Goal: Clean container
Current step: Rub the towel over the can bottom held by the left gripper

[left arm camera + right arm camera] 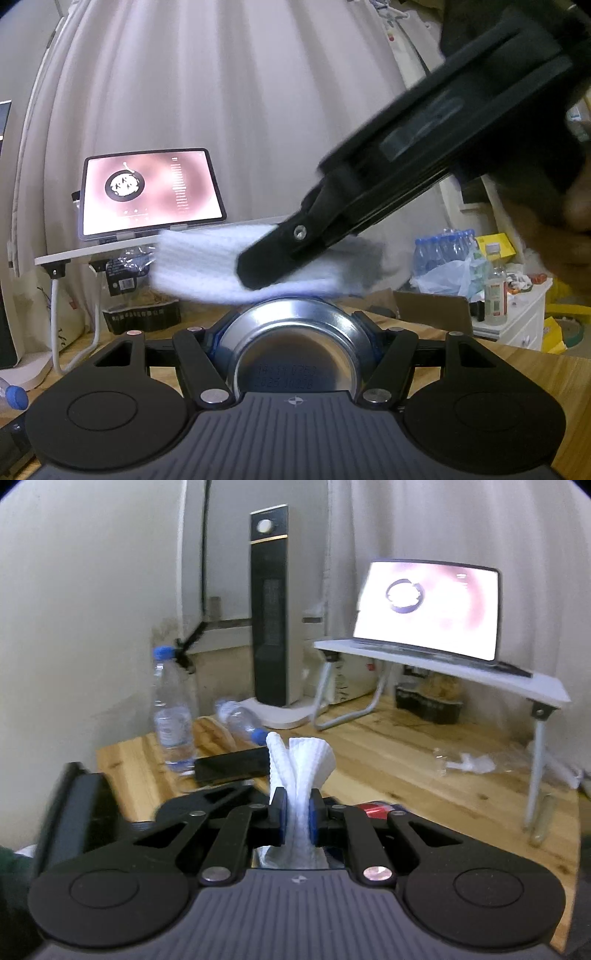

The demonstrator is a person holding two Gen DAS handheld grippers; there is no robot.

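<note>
My left gripper (pixel 295 332) is shut on a metal can (pixel 295 350), whose silver bottom with a printed date faces the camera. My right gripper (pixel 295 812) is shut on a folded white cloth (pixel 299 771). In the left wrist view the right gripper (pixel 258 266) comes in from the upper right and holds the cloth (pixel 199 266) against the far upper side of the can. A bit of red can (pixel 376 809) shows just behind the right gripper's fingers.
A tablet (pixel 151 192) stands on a small white folding table (pixel 443 664) on the wooden tabletop (pixel 406 753). A standing water bottle (pixel 171 709), a lying bottle (pixel 242 720), a black phone (pixel 232 766) and a tower heater (pixel 271 609) sit at left. Cluttered white drawers (pixel 517 317) stand right.
</note>
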